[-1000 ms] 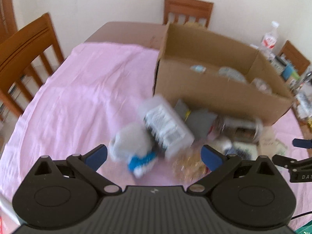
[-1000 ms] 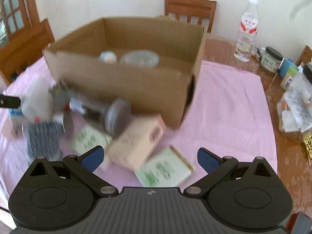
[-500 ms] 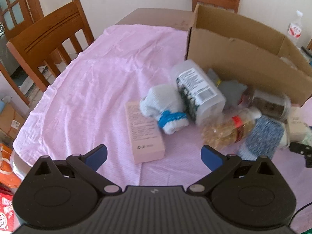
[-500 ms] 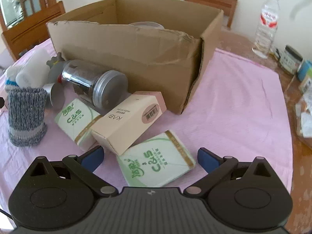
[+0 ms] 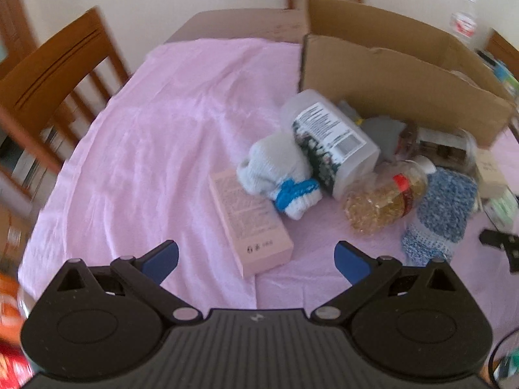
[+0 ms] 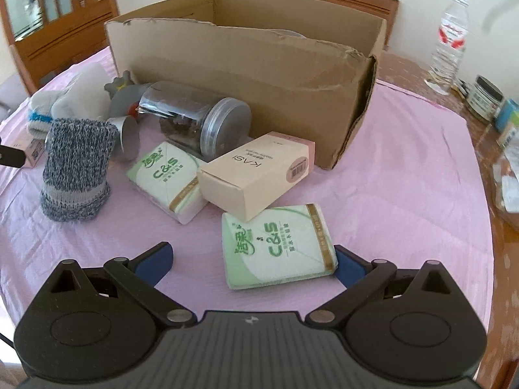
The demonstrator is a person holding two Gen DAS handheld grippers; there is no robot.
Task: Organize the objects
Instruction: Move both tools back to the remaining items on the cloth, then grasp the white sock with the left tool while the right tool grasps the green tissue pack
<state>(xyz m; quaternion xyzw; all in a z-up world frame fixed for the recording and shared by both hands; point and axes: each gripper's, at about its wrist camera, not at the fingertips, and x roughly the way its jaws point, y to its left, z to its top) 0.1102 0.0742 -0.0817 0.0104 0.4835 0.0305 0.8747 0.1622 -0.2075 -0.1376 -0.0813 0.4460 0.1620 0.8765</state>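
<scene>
— On the table (image 6: 421, 149), under the pink cloth (image 5: 155, 149), what lies by the cardboard box (image 6: 259, 74)?

— Just in front of it, a clear jar (image 6: 198, 120) on its side with its grey lid toward the right wrist camera. A beige carton (image 6: 259, 171) leans over a green tissue pack (image 6: 168, 178), and a second tissue pack (image 6: 279, 246) lies flat nearer the camera.

— And the right gripper (image 6: 251, 259)?

— Its jaws stand wide apart, holding nothing. The second tissue pack sits between them, its corner just beside the right blue pad.

— The left side?

— The left gripper (image 5: 256, 261) is also spread wide and empty. A pink carton (image 5: 249, 220) lies just ahead of it. Beyond are a white sock roll with a blue band (image 5: 279, 175), a labelled plastic tub (image 5: 331, 142) tipped against it, a bottle of yellow grains (image 5: 382, 201) and a blue-grey knitted sock (image 5: 438, 214).

— Anything off the cloth?

— A water bottle (image 6: 449, 39) stands upright on the bare wood, well apart from the box.
</scene>
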